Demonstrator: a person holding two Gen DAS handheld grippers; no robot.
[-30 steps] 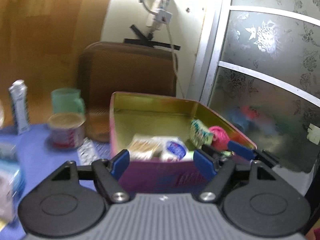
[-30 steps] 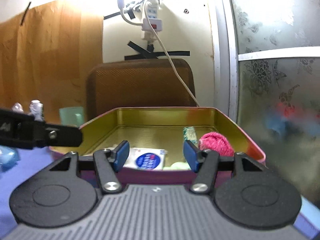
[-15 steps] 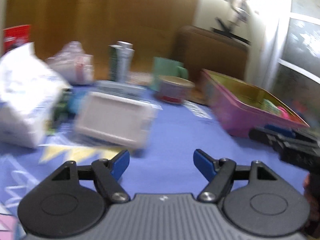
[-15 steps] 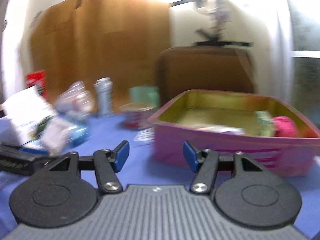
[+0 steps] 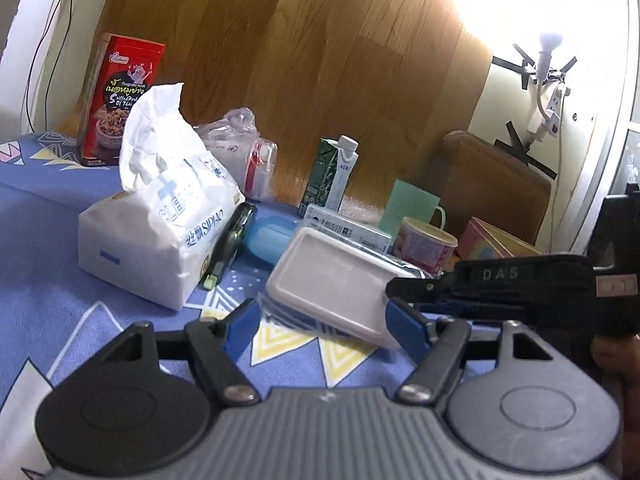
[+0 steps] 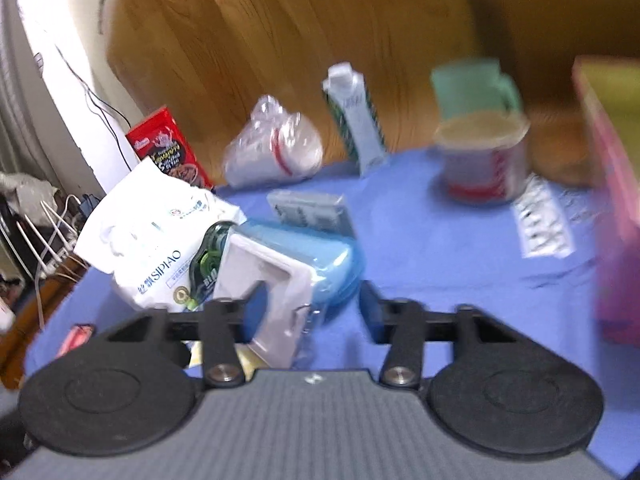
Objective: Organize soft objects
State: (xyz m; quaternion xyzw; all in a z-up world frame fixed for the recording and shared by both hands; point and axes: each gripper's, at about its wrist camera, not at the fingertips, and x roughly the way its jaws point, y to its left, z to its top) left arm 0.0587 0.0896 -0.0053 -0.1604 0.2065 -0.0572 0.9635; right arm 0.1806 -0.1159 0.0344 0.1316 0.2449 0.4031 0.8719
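A flat white wipes pack [image 5: 332,284] with a hard white lid lies on the blue cloth, straight ahead of my left gripper [image 5: 322,330], which is open and empty. My right gripper [image 5: 400,290] reaches in from the right to the pack's right end. In the blurred right wrist view the wipes pack [image 6: 268,280] stands between the jaws of the right gripper [image 6: 312,304], which are closing. It lies against the left finger, and the right pad is still clear of it. A big white tissue pack [image 5: 160,232] stands to the left. The pink tin [image 5: 492,240] is far right.
A blue soap case [image 6: 320,264] and green correction tape [image 6: 208,256] lie behind the wipes pack. Further back are a carton [image 5: 336,176], a green mug [image 5: 412,204], a paper tub [image 5: 424,244], bagged cups [image 5: 244,148] and a red snack box [image 5: 120,100]. A blister strip [image 6: 544,220] lies near the tin.
Both grippers have swung left, away from the pink tin and over to the clutter. The right gripper has come up to the white wipes pack and its jaws have narrowed slightly.
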